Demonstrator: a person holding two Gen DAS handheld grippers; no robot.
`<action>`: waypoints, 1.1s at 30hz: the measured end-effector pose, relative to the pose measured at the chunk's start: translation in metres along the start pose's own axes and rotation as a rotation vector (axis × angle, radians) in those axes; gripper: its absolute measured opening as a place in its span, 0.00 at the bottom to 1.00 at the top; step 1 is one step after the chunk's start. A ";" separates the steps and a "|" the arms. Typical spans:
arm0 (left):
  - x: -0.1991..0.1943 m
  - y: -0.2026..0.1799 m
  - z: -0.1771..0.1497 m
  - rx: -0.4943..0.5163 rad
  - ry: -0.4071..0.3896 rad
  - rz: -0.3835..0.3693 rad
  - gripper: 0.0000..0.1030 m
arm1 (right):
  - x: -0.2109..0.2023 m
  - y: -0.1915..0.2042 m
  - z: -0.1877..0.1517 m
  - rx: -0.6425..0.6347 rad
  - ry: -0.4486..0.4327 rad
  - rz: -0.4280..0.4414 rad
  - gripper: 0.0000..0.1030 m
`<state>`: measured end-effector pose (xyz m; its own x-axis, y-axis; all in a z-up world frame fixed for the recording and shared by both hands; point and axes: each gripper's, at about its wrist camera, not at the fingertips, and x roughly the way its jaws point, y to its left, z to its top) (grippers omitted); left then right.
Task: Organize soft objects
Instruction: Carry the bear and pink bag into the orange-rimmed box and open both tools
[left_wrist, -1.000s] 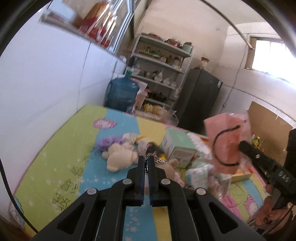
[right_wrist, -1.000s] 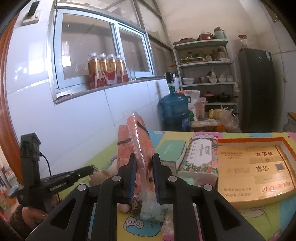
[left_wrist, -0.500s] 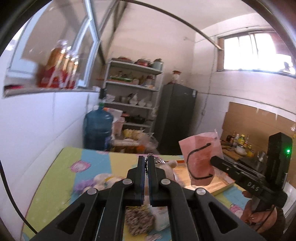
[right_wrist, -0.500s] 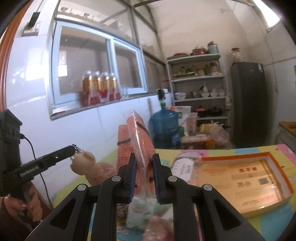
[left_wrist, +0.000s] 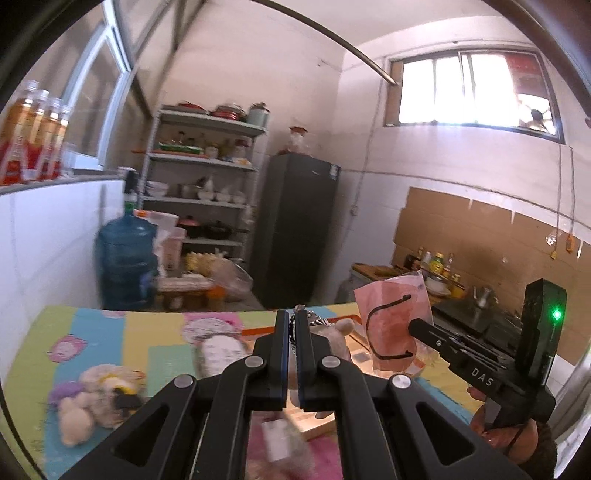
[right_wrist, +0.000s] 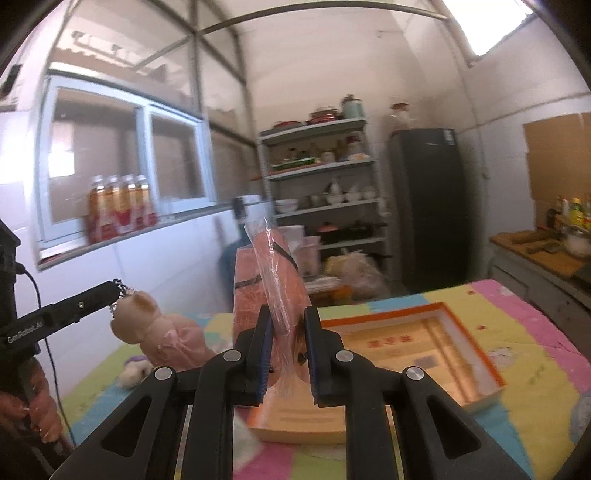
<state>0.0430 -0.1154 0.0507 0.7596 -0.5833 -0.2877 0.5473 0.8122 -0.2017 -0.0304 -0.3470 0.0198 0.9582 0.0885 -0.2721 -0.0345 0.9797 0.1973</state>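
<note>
My left gripper (left_wrist: 291, 322) is shut on the keychain of a pink plush bear (left_wrist: 338, 332), most of which is hidden behind its fingers. In the right wrist view that bear (right_wrist: 147, 325) hangs in the air from the left gripper (right_wrist: 119, 288), above the colourful mat (right_wrist: 524, 332). My right gripper (right_wrist: 288, 317) is shut on a pink plastic-wrapped bag (right_wrist: 275, 273) with a black handle, held upright. From the left wrist view the bag (left_wrist: 391, 325) stands up from the right gripper (left_wrist: 410, 325). A shallow orange-rimmed box (right_wrist: 476, 343) lies on the mat below the right gripper.
Several plush toys (left_wrist: 98, 391) lie on the mat's left part. Beyond the mat stand a blue water jug (left_wrist: 125, 258), a shelf rack (left_wrist: 203, 177) and a dark fridge (left_wrist: 295, 229). Bottles (right_wrist: 118, 210) line the window sill. A kitchen counter (right_wrist: 539, 251) runs along the right.
Both grippers rose and swung right across the mat. The pink bear came up off the mat, hanging from the left gripper. The bag stayed gripped in the right one.
</note>
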 end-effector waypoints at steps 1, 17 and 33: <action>0.009 -0.005 -0.001 0.002 0.009 -0.008 0.03 | 0.001 -0.008 -0.001 0.007 0.005 -0.012 0.17; 0.131 -0.039 -0.029 -0.045 0.181 -0.026 0.03 | 0.044 -0.103 -0.023 0.089 0.138 -0.095 0.17; 0.202 -0.031 -0.057 -0.119 0.342 0.060 0.04 | 0.094 -0.143 -0.047 0.160 0.282 -0.109 0.19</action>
<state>0.1592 -0.2585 -0.0541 0.6162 -0.5162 -0.5948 0.4455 0.8513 -0.2773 0.0510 -0.4699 -0.0779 0.8369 0.0529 -0.5448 0.1303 0.9474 0.2923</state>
